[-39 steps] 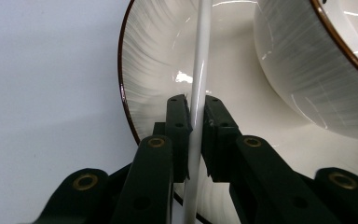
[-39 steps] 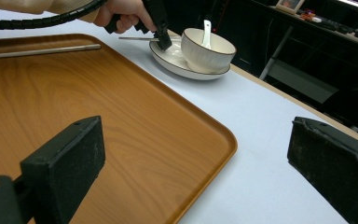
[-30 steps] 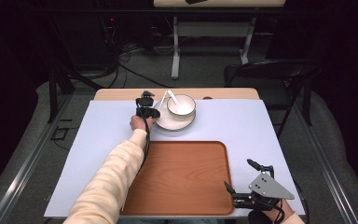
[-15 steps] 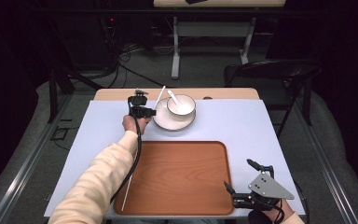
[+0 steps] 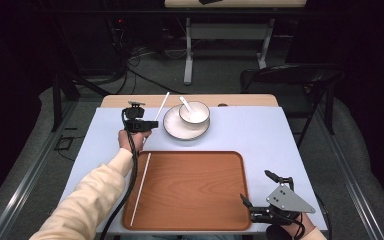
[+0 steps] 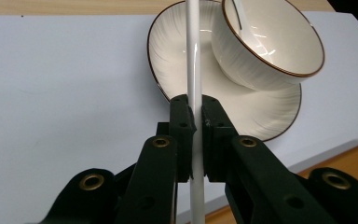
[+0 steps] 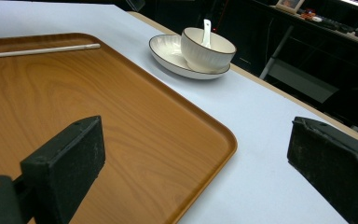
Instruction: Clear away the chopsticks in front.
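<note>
A: Left gripper (image 6: 195, 140) pinching a white chopstick (image 6: 193, 56), held up just beside the plate (image 5: 172, 131) and bowl (image 5: 195, 112).
B: Right gripper (image 5: 265, 197) spread wide, parked by the tray's (image 5: 200, 200) near corner. Second chopstick (image 5: 140, 190) lying along its left edge.

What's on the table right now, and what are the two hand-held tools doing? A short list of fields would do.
left gripper: jaws shut on a white chopstick, held beside the plate
right gripper: jaws open, holding nothing, at the tray's near right corner
tray: wooden, with a second chopstick along its left side
plate: white, dark rim, behind the tray
bowl: sits on the plate, with a spoon in it
</note>
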`<state>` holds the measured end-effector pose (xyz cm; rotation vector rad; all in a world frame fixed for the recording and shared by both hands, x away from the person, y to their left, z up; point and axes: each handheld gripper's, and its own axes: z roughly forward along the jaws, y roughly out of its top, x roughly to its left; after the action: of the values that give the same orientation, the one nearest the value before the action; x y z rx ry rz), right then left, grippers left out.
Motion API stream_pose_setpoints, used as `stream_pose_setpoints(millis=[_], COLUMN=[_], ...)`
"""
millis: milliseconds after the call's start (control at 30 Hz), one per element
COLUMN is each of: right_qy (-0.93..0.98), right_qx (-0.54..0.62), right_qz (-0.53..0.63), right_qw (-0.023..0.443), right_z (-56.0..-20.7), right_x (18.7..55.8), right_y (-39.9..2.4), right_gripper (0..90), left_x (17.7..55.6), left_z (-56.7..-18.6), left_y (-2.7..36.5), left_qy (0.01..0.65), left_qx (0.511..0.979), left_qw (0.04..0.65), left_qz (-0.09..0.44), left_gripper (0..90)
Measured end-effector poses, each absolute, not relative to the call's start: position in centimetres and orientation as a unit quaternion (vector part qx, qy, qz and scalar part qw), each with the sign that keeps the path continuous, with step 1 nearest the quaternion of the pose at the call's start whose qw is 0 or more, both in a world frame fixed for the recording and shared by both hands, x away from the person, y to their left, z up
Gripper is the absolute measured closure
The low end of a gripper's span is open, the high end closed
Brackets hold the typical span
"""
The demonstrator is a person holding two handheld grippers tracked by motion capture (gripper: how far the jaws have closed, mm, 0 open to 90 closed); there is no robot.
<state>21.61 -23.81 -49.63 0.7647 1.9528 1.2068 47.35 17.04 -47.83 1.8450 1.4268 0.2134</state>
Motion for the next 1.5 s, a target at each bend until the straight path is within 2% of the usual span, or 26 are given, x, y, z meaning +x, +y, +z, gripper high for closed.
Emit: stream_pose_setpoints(millis=[800,1033,1500], right_qy=[0.756,0.757,0.757], right_qx=[0.292,0.293,0.294], right_qz=[0.465,0.464,0.462], right_qw=[0.356,0.355,0.356], right_z=[-49.5,-49.5,-49.5], right_x=[21.4,21.4,21.4], right_y=[-23.7,-23.6,-23.6], right_gripper=[4.9,5.0,5.1], left_x=[39.8,36.5,31.6], left_z=[-46.1,-46.8,-48.8], left_y=[20.0,20.3,21.5], left_qy=[0.530,0.521,0.548], left_qx=[0.729,0.734,0.707], left_qw=[0.427,0.430,0.440], left_qz=[0.081,0.076,0.082], left_gripper=[84.8,84.8,84.7])
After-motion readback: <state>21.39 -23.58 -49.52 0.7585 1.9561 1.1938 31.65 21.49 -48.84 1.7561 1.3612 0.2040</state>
